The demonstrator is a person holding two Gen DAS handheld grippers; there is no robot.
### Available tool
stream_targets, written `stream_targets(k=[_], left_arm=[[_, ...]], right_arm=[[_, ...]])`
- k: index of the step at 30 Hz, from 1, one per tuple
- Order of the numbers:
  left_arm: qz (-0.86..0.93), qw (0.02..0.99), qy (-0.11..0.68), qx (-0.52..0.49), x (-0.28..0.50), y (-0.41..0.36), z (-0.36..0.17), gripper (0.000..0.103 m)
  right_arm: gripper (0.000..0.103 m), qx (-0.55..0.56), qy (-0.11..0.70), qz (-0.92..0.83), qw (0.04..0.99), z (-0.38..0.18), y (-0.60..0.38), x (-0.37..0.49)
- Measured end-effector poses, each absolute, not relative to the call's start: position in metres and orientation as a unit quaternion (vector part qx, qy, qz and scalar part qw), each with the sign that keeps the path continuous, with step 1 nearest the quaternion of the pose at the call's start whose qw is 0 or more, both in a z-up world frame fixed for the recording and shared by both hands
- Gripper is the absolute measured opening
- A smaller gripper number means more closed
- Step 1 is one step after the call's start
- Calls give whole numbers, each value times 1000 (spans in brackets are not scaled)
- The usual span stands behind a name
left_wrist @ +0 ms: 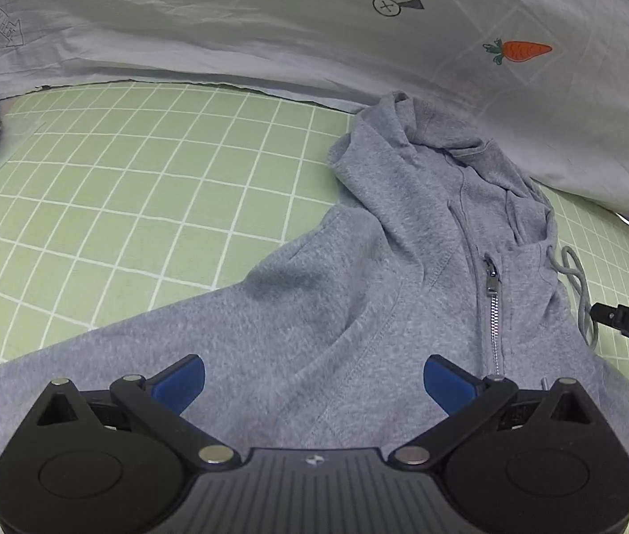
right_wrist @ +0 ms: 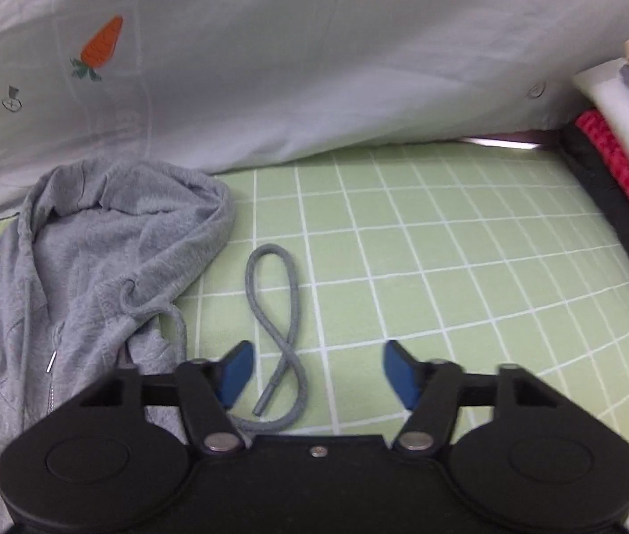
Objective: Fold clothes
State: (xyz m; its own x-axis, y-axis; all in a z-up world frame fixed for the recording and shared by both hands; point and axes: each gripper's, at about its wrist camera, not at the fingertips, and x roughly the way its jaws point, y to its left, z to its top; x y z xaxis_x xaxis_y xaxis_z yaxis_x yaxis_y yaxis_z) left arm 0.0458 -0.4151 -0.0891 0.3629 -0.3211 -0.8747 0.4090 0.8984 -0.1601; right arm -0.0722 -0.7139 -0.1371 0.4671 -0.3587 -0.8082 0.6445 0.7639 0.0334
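Grey hoodie (left_wrist: 359,293) fills the lower middle on the green checked sheet (left_wrist: 136,178), while left gripper (left_wrist: 313,382) and right gripper (right_wrist: 318,371) gape wide, holding nothing.

The hoodie (left_wrist: 359,293) is soft, matt grey fleece cloth with a shiny metal zipper (left_wrist: 493,307); the fingers (right_wrist: 236,371) are smooth blue plastic

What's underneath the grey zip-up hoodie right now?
The grey zip-up hoodie lies on the green sheet with a white grid, which shows all around it. Whatever sits directly beneath the fabric is covered. Its grey drawstring loops across the bare sheet beside the hood.
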Motion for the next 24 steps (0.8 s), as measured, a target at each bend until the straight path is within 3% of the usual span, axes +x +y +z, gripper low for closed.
stream_targets(k=[3, 5, 16, 24], left_arm=[[-224, 821, 523, 40, 51, -420, -93, 103], [-229, 824, 515, 54, 49, -421, -88, 103], [-244, 863, 441, 35, -11, -364, -22, 103], [-269, 868, 414, 56, -81, -327, 1, 103]], right_arm=[[41, 163, 419, -284, 847, -146, -714, -61], [4, 143, 419, -269, 856, -144, -710, -57], [3, 100, 306, -235, 917, -29, -620, -135], [4, 127, 358, -189, 905, -37, -532, -201]])
